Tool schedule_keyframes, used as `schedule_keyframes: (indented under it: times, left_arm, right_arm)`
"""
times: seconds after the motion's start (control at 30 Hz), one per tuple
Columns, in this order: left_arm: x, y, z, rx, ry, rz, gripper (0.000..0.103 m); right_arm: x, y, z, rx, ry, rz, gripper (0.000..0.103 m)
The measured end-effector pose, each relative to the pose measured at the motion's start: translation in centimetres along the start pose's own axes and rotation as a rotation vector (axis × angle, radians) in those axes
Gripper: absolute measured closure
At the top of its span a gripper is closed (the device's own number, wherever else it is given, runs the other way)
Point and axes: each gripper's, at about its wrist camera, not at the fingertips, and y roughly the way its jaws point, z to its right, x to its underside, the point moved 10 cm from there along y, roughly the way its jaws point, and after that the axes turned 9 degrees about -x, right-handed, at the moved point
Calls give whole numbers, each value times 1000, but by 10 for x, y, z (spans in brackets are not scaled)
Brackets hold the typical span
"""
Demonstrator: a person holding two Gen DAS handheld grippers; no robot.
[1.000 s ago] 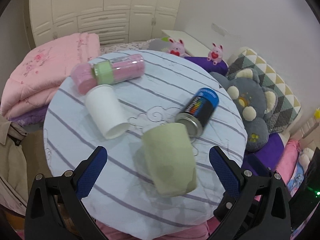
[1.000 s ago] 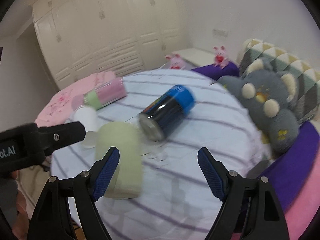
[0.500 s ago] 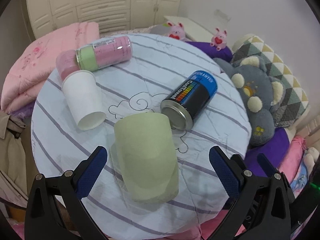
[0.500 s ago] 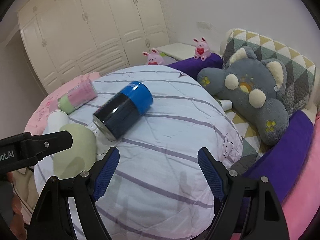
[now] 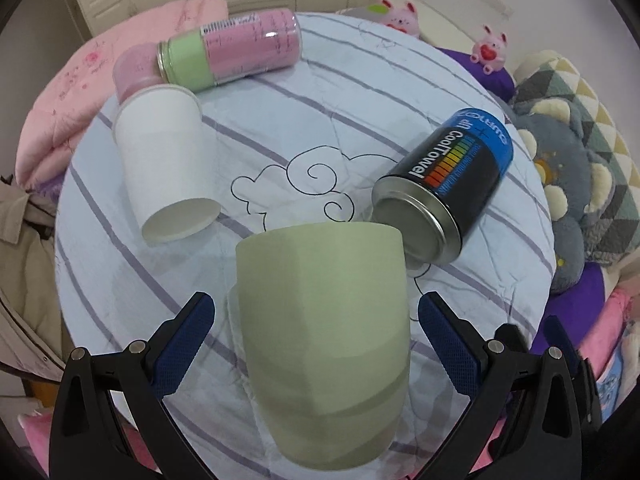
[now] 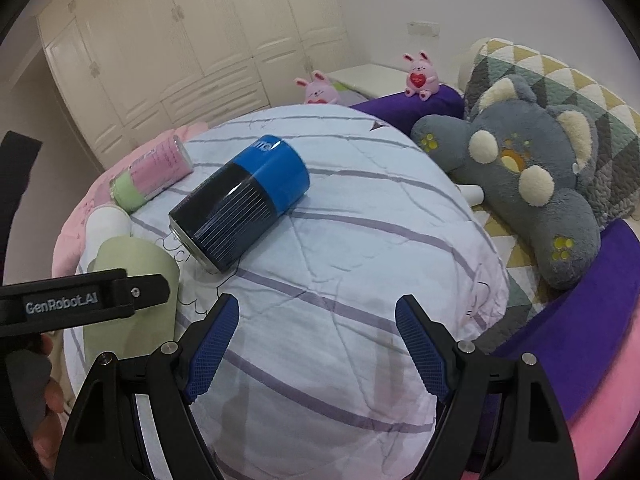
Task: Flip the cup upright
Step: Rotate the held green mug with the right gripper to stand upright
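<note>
Green cup [image 5: 324, 344] stands mouth-down beside the blue can [image 5: 444, 188], between the left gripper [image 5: 316, 320] and its spread, untouching jaws. Approach step, I'd say; next, clamp and invert. Right gripper [image 6: 316, 320] gapes idle.

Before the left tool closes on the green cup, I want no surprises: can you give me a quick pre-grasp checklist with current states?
1. Green cup sits between the left tool's fingers: ok.
2. Left tool open wider than the cup: ok.
3. Pads touching the cup walls: not ok, gaps on both sides.
4. Blue-and-black can apart from the cup: cannot tell, its metal end is right at the cup's far edge.
5. White paper cup out of the way: ok.
6. Right tool open, holding nothing: ok.
</note>
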Motion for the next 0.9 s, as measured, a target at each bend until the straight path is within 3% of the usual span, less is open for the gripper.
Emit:
schedule_keyframes:
  times: [0.17,0.2,0.23,0.27,0.63,0.9]
  left_arm:
    - [-1,6,3,11,-3,-15,1]
    - [-1,5,5,19,0,-11,7]
    - [-1,5,6,18,5,-10,19]
    - [0,5,6,12,14,-9,22]
    - [-7,-11,7,1,66,89,22]
    - [-24,-29,-4,6,47,191,22]
  right_arm:
    - [2,6,-2,-17,-8,-22,21]
    - [2,7,-3,-22,-10,-26,21]
    - [2,8,-4,-29,-11,-28,21]
    - [2,9,-5,-33,-14,-31,21]
    - [7,10,-15,-60,-28,-49,21]
    - [9,11,-32,-109,-53,-55,21]
